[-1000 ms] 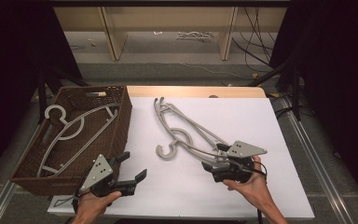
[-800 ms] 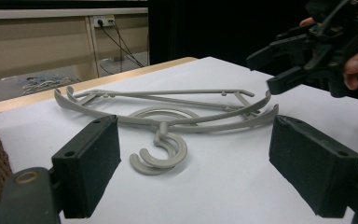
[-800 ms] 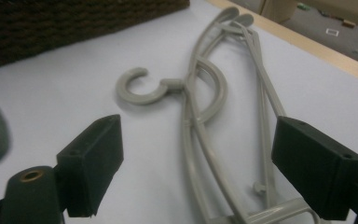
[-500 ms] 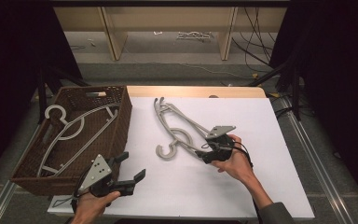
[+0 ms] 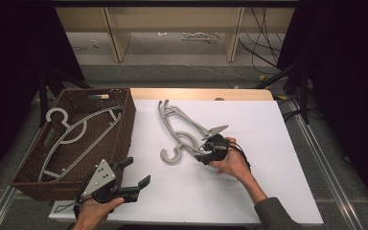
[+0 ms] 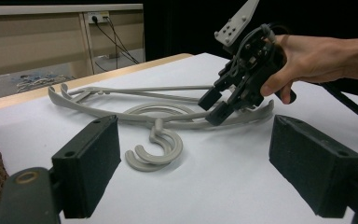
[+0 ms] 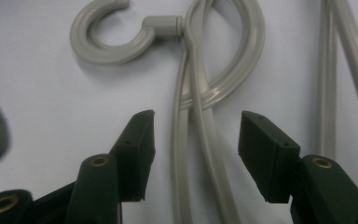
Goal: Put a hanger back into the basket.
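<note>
The grey hanger [image 5: 182, 129] lies flat mid-bench on the white sheet, hook [image 7: 109, 35] curled toward your near edge, arms running off toward the far edge. Your right gripper [image 5: 210, 152] is right down over its neck, fingers [image 7: 135, 149] spread apart with the two thin bars between them, nothing pinched yet. Good line! Sink a touch lower so both pads get under the bars' crown, keep the bars centred in the gap, then squeeze squarely; grab just below the hook, and the long arms should swing less when you lift. Your left gripper [image 5: 124, 179] waits near the front left corner, fingers [image 6: 86, 170] wide apart, holding nothing. Beside it at the left edge sits the wicker basket [image 5: 120, 139], already carrying another hanger [image 5: 72, 132]. Lift level before swinging left.
</note>
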### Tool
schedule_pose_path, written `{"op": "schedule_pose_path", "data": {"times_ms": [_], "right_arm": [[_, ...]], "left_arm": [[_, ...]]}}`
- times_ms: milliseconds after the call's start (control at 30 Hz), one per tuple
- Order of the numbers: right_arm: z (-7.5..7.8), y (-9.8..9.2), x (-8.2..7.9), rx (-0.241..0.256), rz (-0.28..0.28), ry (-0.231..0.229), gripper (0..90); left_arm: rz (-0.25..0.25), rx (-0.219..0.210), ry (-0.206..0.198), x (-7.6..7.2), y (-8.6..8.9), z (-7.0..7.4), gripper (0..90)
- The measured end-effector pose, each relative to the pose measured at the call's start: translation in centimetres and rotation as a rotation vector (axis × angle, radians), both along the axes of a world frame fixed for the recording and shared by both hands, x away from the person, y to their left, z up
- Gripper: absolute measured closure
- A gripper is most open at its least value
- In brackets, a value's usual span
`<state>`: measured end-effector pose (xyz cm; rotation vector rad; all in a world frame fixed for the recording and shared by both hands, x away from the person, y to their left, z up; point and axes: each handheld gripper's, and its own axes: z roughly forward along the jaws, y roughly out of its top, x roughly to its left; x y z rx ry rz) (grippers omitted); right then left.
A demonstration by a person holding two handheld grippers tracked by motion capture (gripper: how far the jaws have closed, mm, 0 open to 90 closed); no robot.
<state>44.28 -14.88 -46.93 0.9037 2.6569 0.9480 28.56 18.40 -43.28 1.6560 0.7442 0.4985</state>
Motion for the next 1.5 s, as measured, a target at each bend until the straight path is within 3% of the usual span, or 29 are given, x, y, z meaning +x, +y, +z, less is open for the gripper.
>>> {"op": "schedule_pose_path", "data": {"times_ms": [100,233,400,500,633,900,1200,1333,1500], "right_arm": [[-0.6,0.4,0.3,-0.019,0.016,0.033,51.6],[-0.8,0.5,0.8,-0.026,0.035,0.028,62.7],[-0.8,0.6,1.0,-0.019,0.051,0.038,68.7],[-0.8,0.8,0.9,-0.01,0.076,0.038,79.4],[-0.5,1.0,0.7,-0.046,0.083,0.022,79.7],[0.1,1.1,0.5,-0.065,0.067,0.005,80.4],[0.5,1.5,0.3,-0.102,0.054,0.009,80.6],[0.5,1.6,0.3,-0.115,0.055,0.013,80.6],[0.4,1.8,0.2,-0.126,0.046,0.012,80.6]], "left_arm": [[-0.007,-0.006,-0.003,0.0,0.0,0.0,16.1],[-0.009,0.005,0.003,0.0,0.0,0.0,16.1],[-0.007,0.005,0.004,0.0,0.0,0.0,16.1],[-0.005,0.0,0.009,0.0,0.0,0.0,16.1],[-0.008,-0.002,0.02,0.0,0.0,-0.1,16.2],[-0.021,0.015,0.019,0.1,-0.1,-0.2,16.4],[-0.038,0.014,0.022,0.2,-0.2,-0.3,16.4],[-0.033,0.038,0.028,0.1,-0.1,-0.3,16.4],[-0.041,0.028,0.031,0.2,-0.3,-0.4,16.4]]}}
